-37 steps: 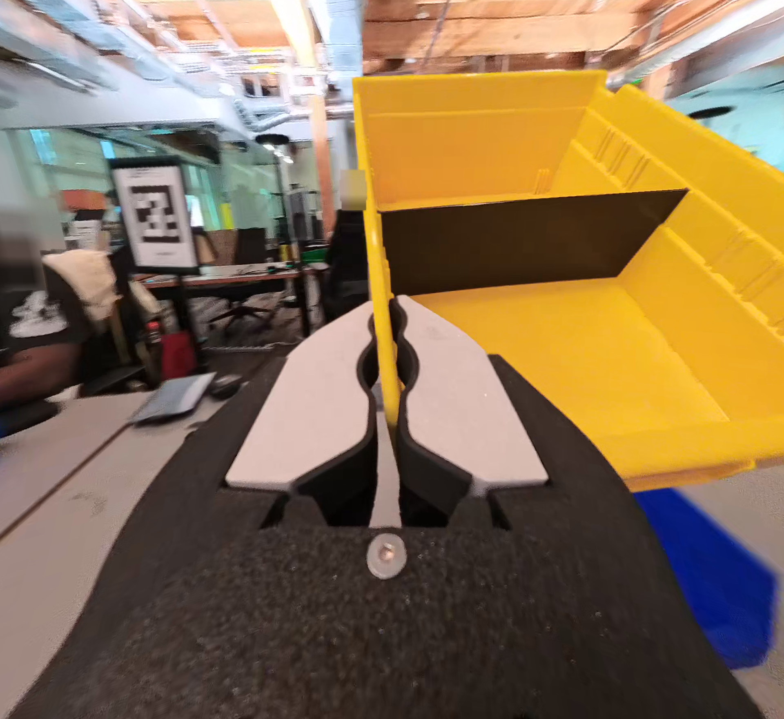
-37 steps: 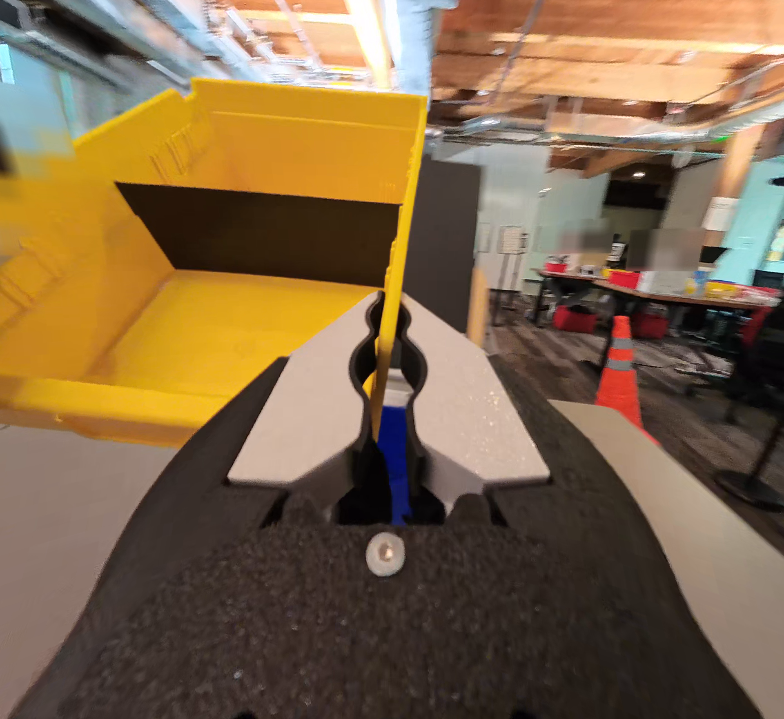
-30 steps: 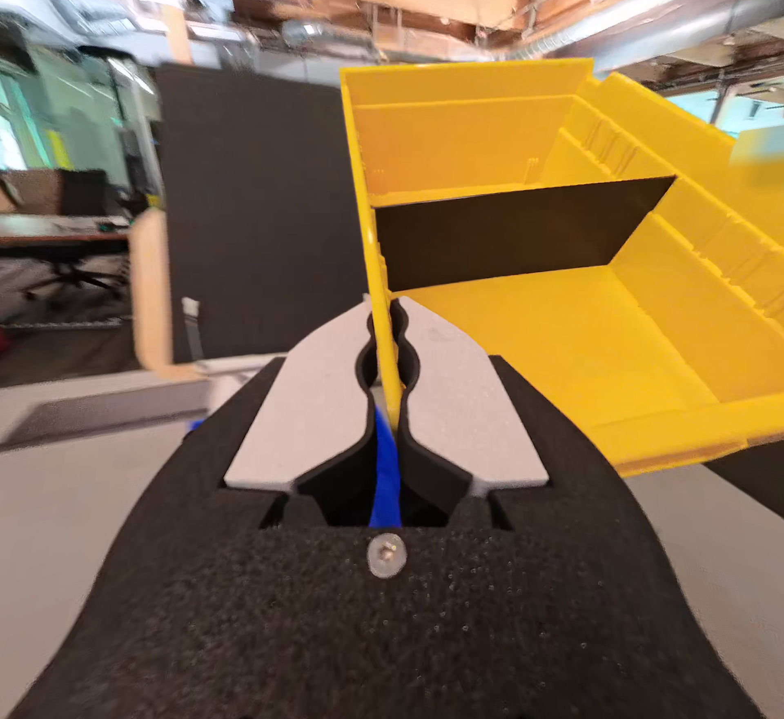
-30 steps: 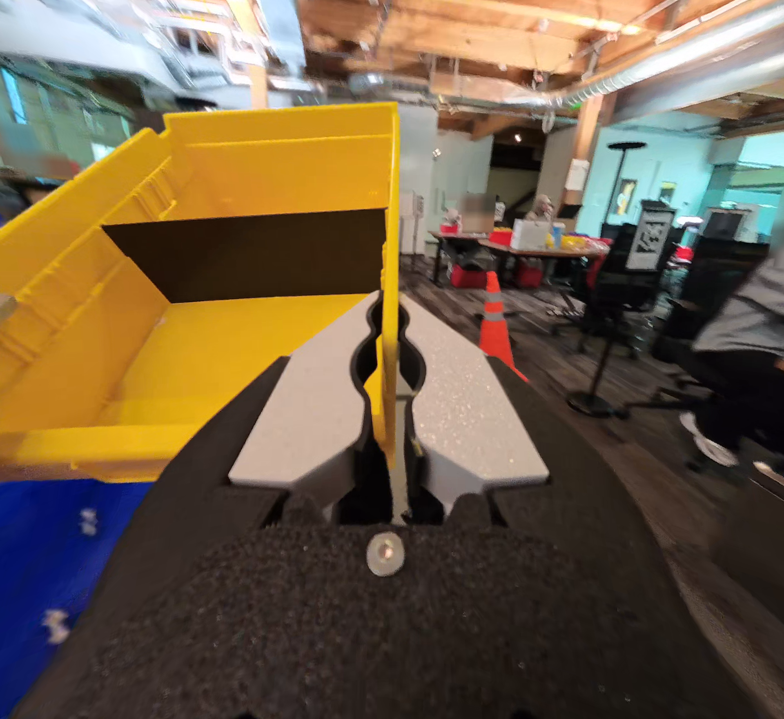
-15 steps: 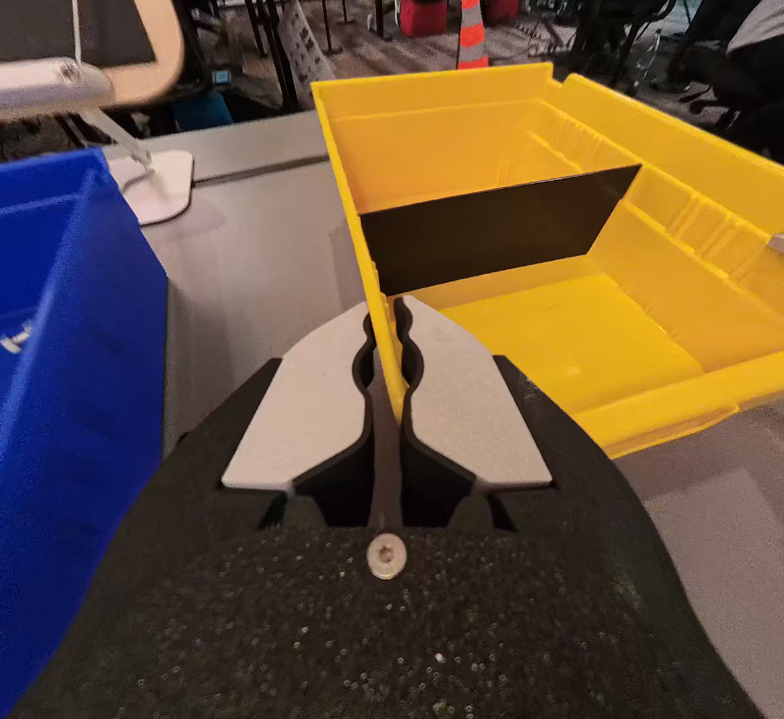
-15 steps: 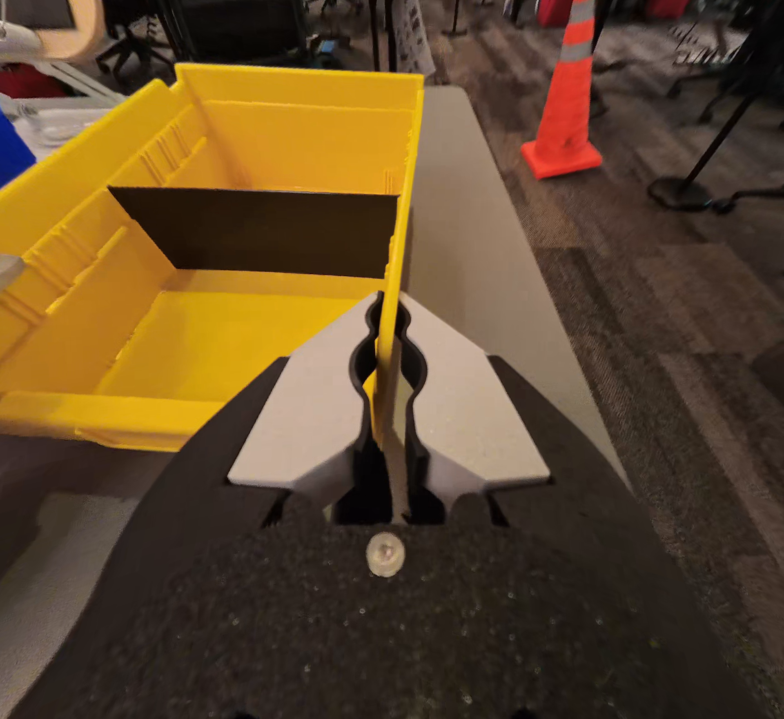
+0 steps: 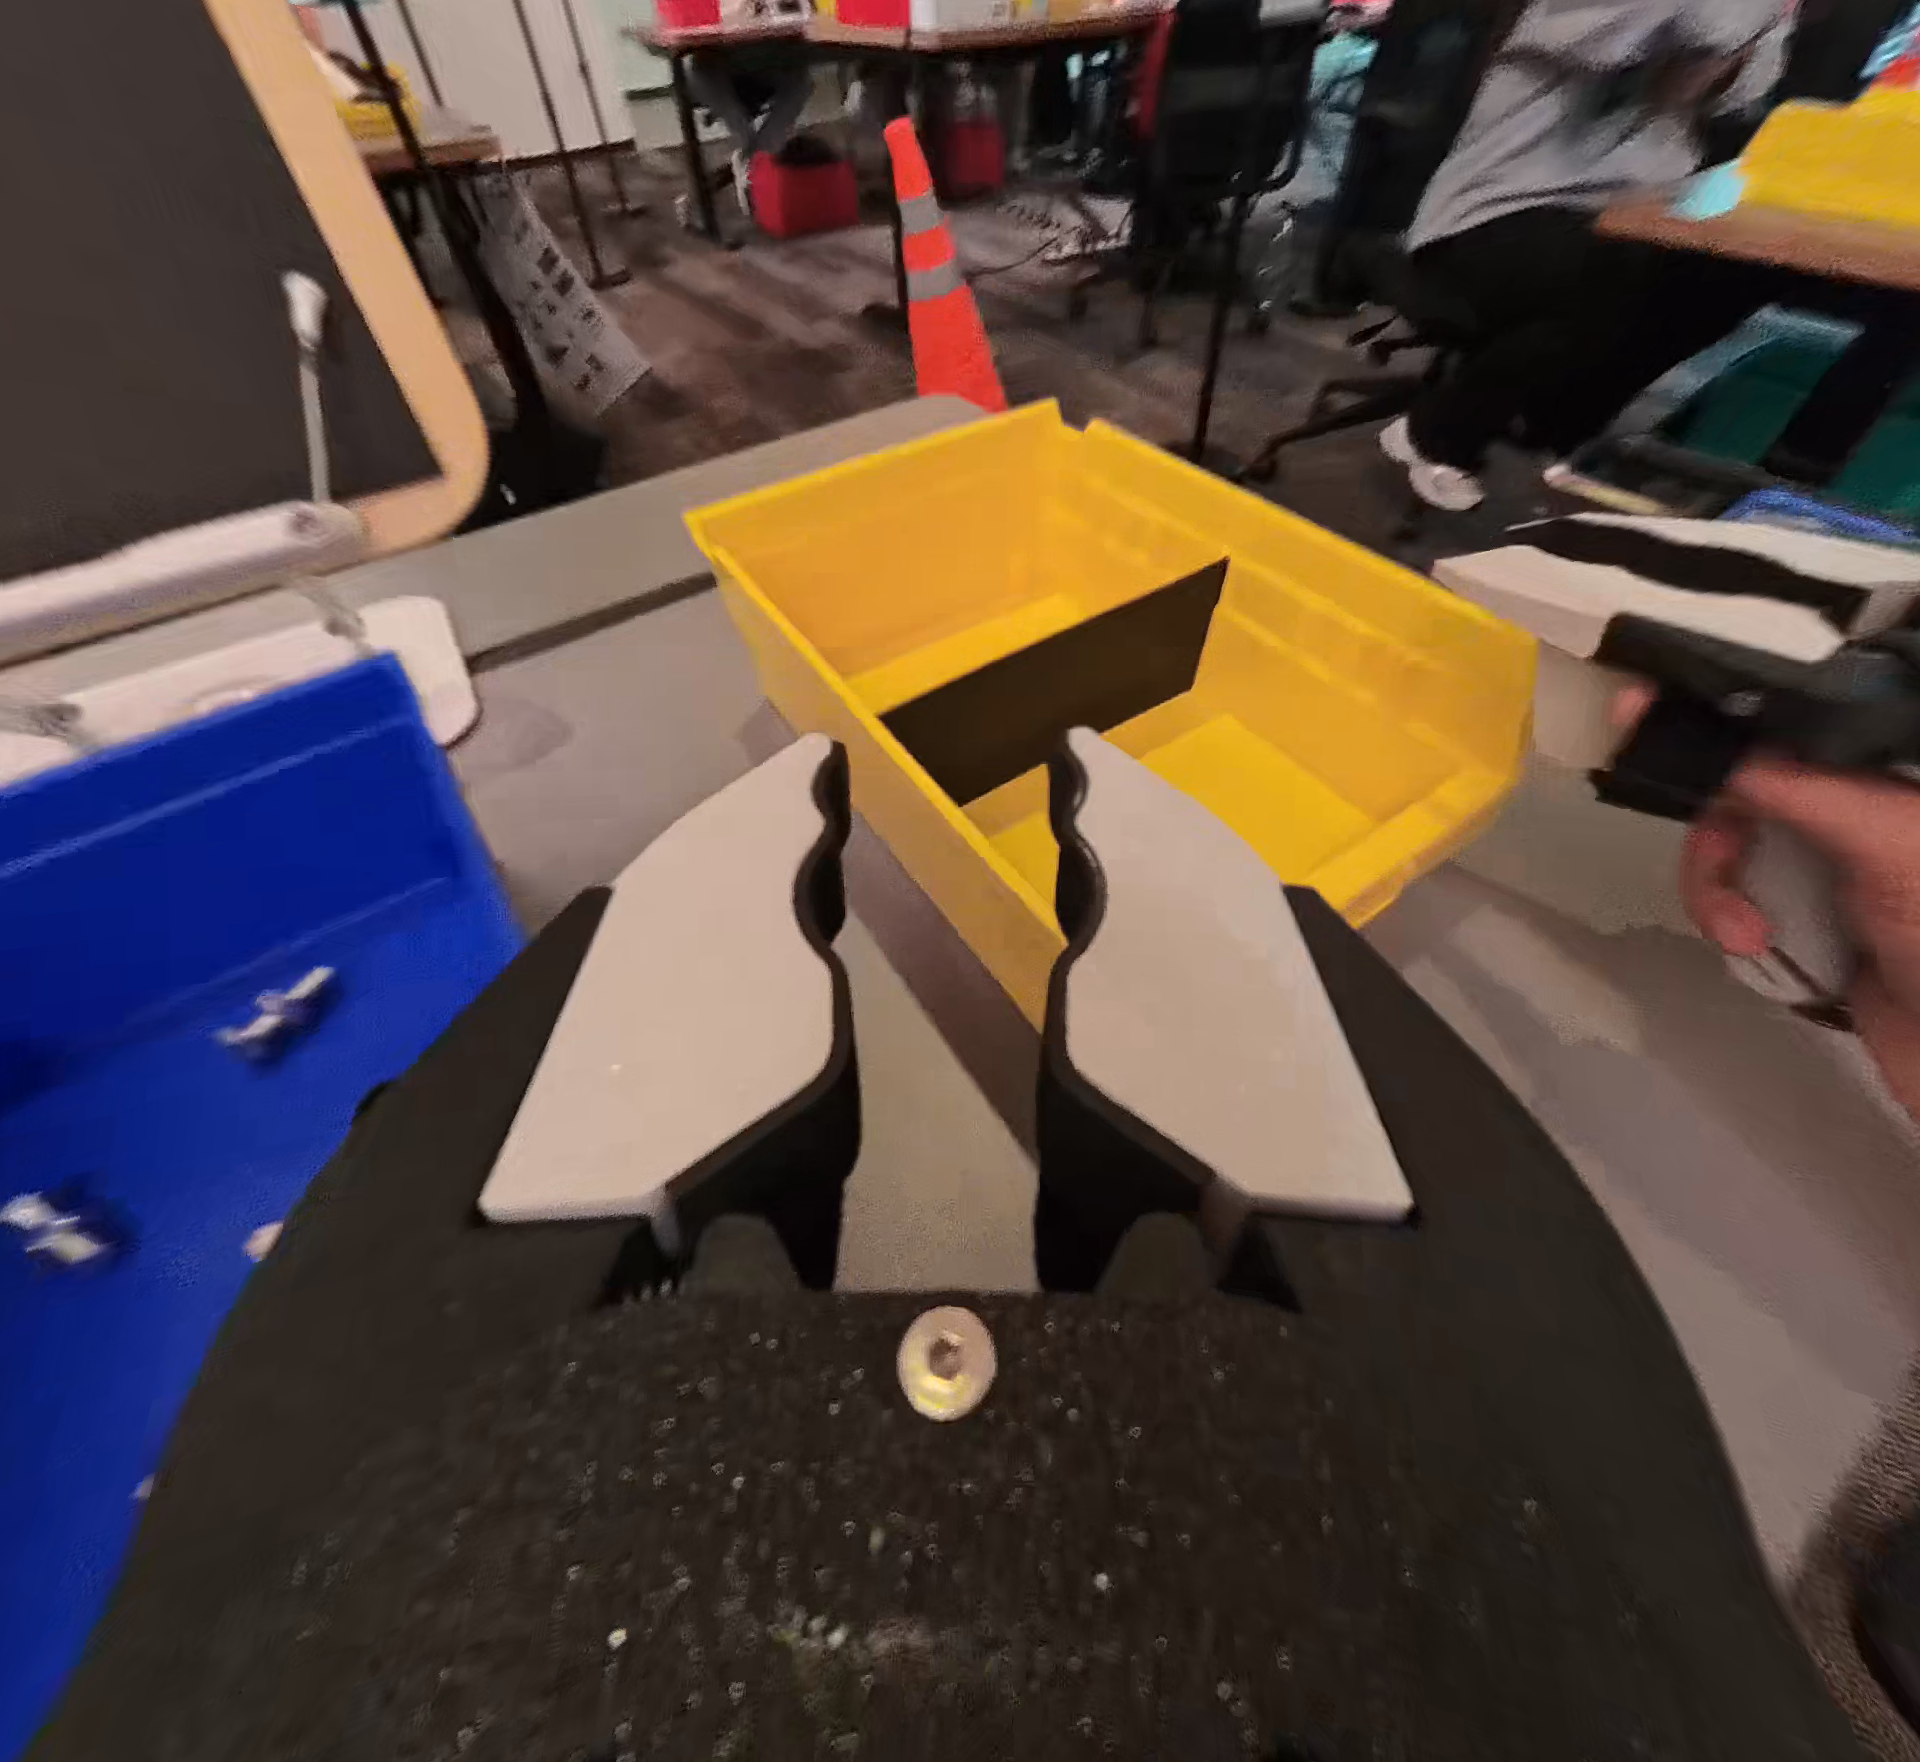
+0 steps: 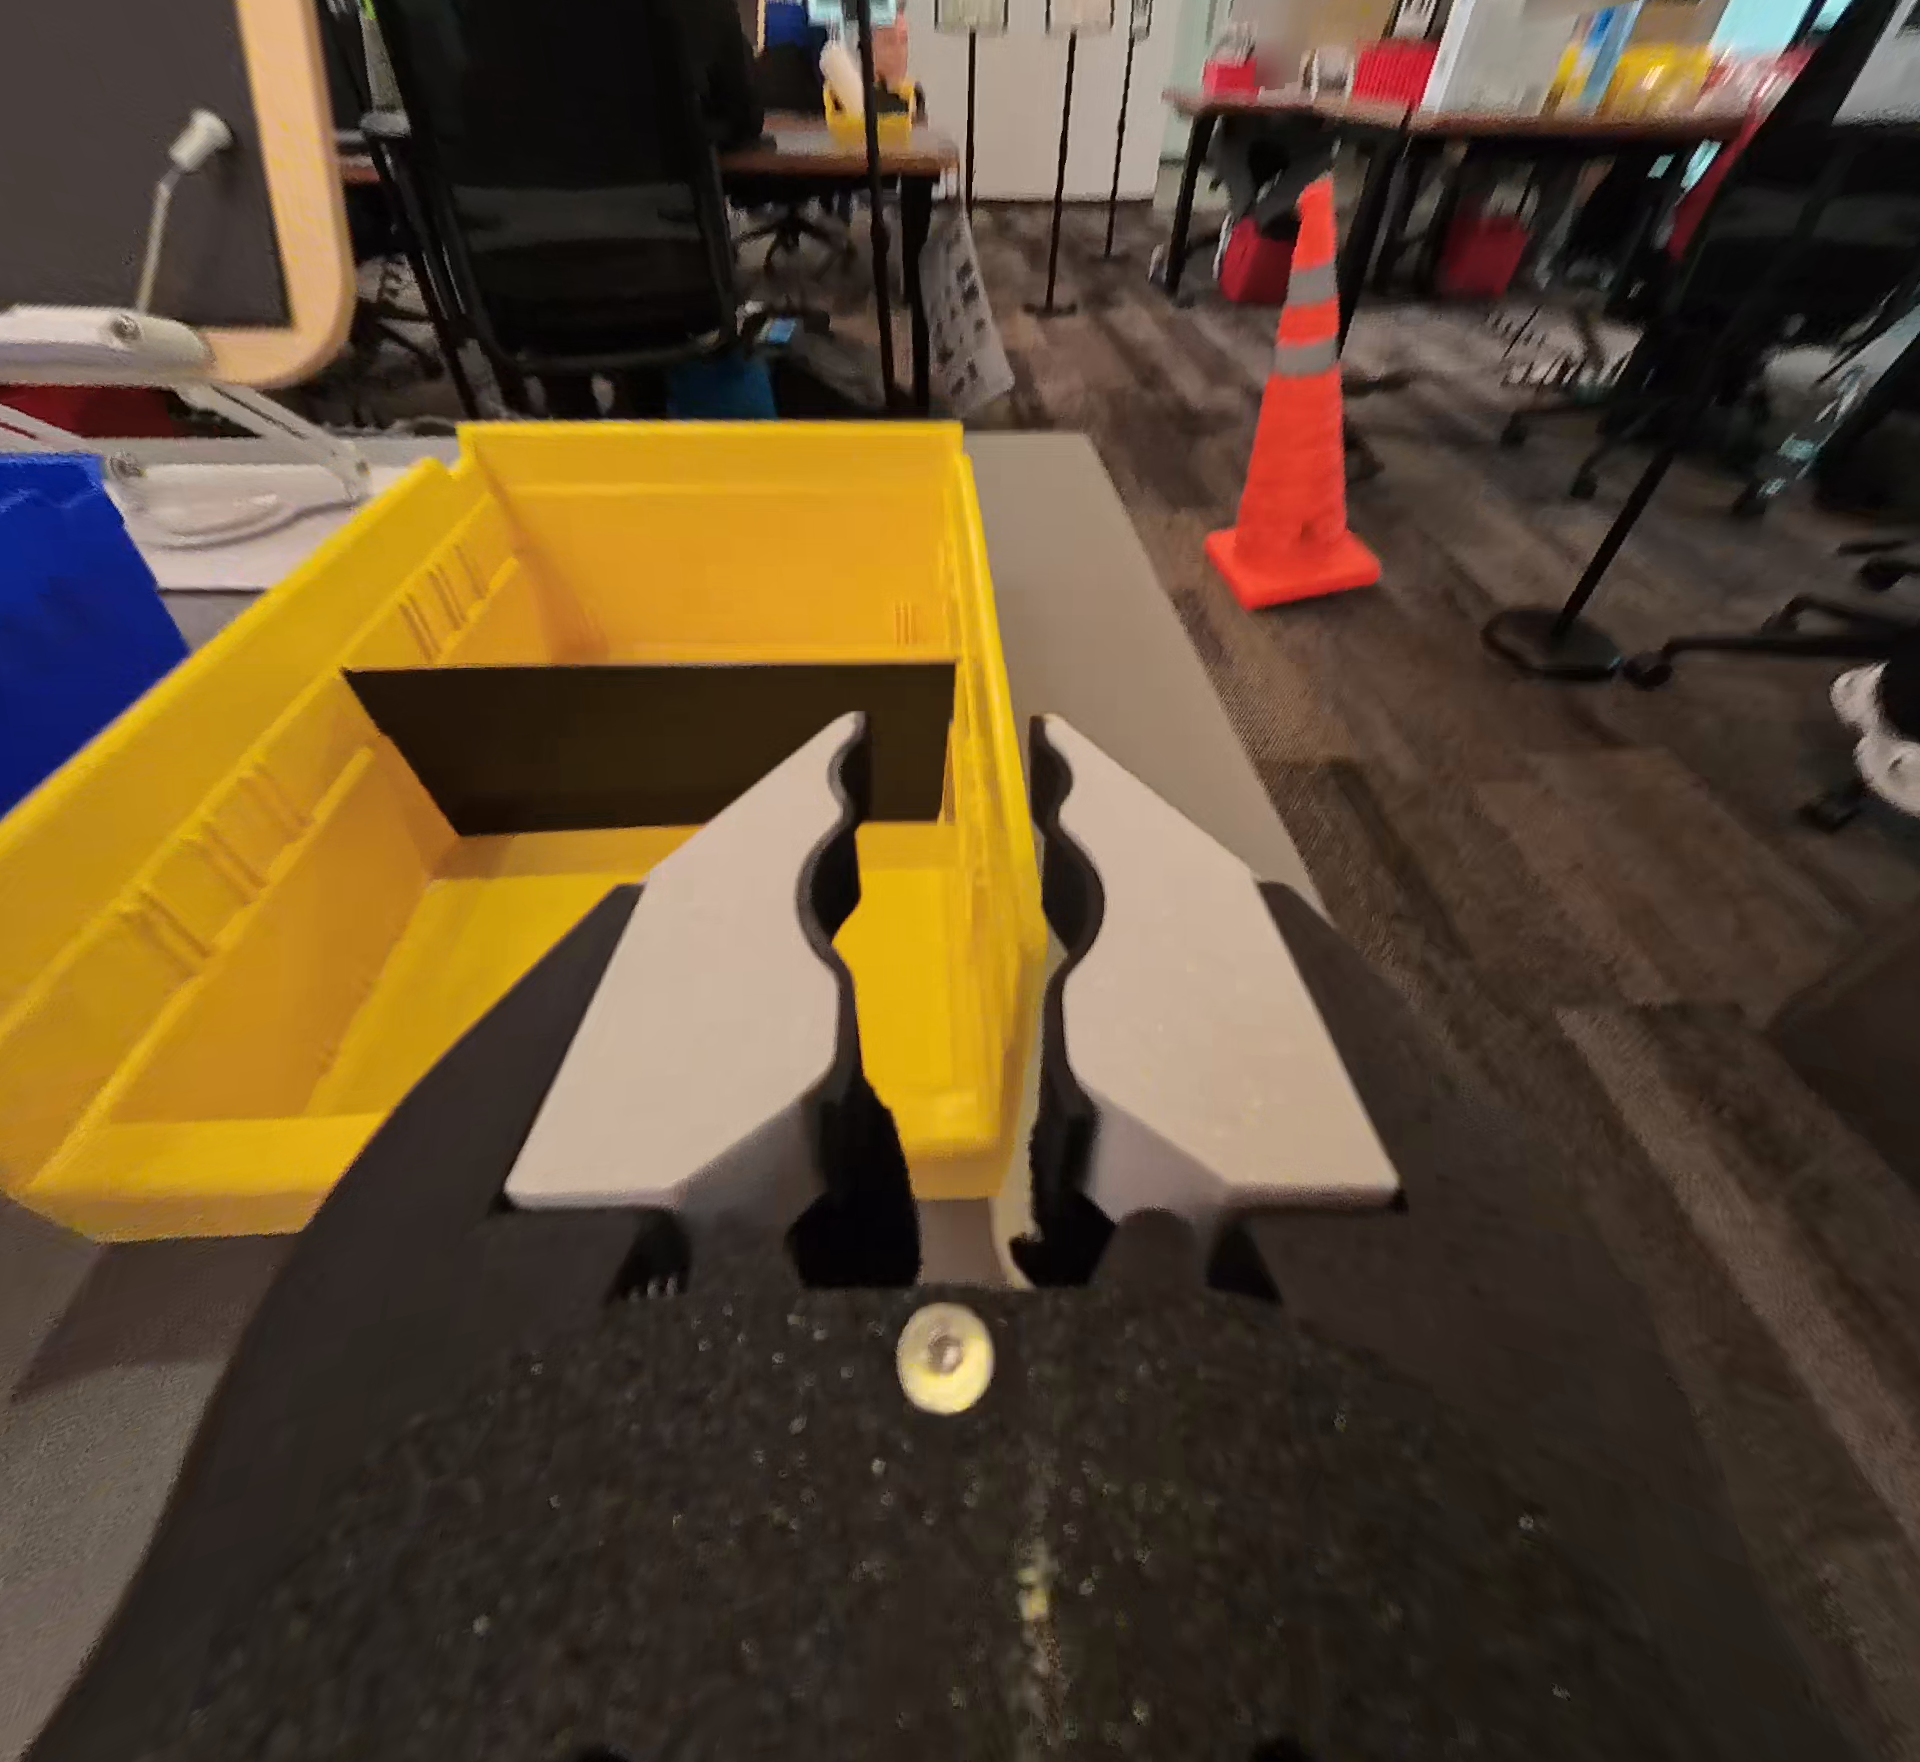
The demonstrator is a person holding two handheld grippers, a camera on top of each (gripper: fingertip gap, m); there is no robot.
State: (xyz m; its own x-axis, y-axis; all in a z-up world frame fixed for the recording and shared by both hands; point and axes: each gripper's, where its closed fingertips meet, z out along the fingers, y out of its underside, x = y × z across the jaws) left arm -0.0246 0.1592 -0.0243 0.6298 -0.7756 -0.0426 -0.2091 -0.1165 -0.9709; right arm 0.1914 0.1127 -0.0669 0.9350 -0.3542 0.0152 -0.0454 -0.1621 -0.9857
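A yellow plastic bin [image 7: 1299, 590] with a black divider [image 7: 1049, 673] across its middle stands on the grey table [image 7: 1558, 1089]. My left gripper [image 7: 948, 746] is open. The bin's left wall runs between its fingers with a gap to each pad. My right gripper [image 8: 948, 725] is open too. The bin's right wall [image 8: 997, 881] stands between its fingers, close to the right one, and is not pinched. The bin [image 8: 312, 881] and its divider [image 8: 644, 746] fill the left of the right wrist view. The right gripper also shows in the left wrist view [image 7: 1662, 632], held by a hand [image 7: 1818, 860].
A blue bin [image 7: 208, 933] with small pieces [image 7: 275, 1011] in it stands left of the yellow one; it also shows in the right wrist view [image 8: 62, 611]. A white stand base [image 7: 416, 663] lies behind it. The table edge [image 8: 1143, 652] runs right of the yellow bin. An orange cone [image 8: 1299, 424] stands on the floor. The gap from one gripper's tips to the other's is roughly 25 cm.
Both grippers held the yellow bin by its side walls, tilted in the air, and brought it down onto the table. Both have now opened and let go of the walls.
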